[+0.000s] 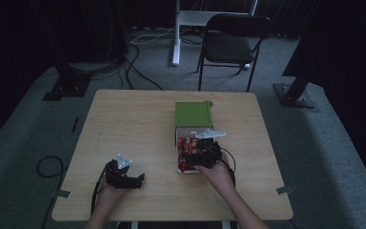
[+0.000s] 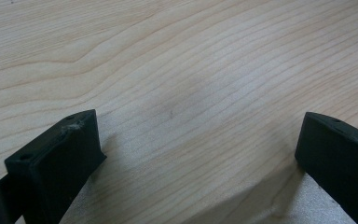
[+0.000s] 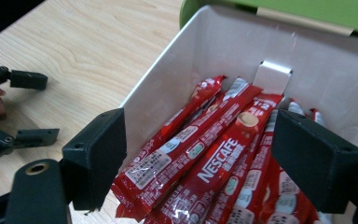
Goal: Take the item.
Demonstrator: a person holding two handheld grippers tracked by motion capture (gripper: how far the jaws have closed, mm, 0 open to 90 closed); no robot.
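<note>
A white box (image 1: 176,148) stands right of the table's middle, its green lid (image 1: 193,114) folded back on the far side. Several red Nescafe sachets (image 3: 223,154) lie lengthwise in it, packed side by side. My right gripper (image 1: 205,152) hovers over the near end of the box. In the right gripper view this gripper (image 3: 198,135) stands open, its jaws straddling the sachets without pressing on any. My left gripper (image 1: 141,181) rests near the table's front left, jaws toward the box. It is open (image 2: 196,126) over bare wood, with nothing between the jaws.
The wooden table (image 1: 133,124) has free room to the left of the box and beyond it. A black chair (image 1: 233,43) stands past the far edge. Cables (image 1: 138,71) and stand feet (image 1: 295,95) lie on the grey floor around the table.
</note>
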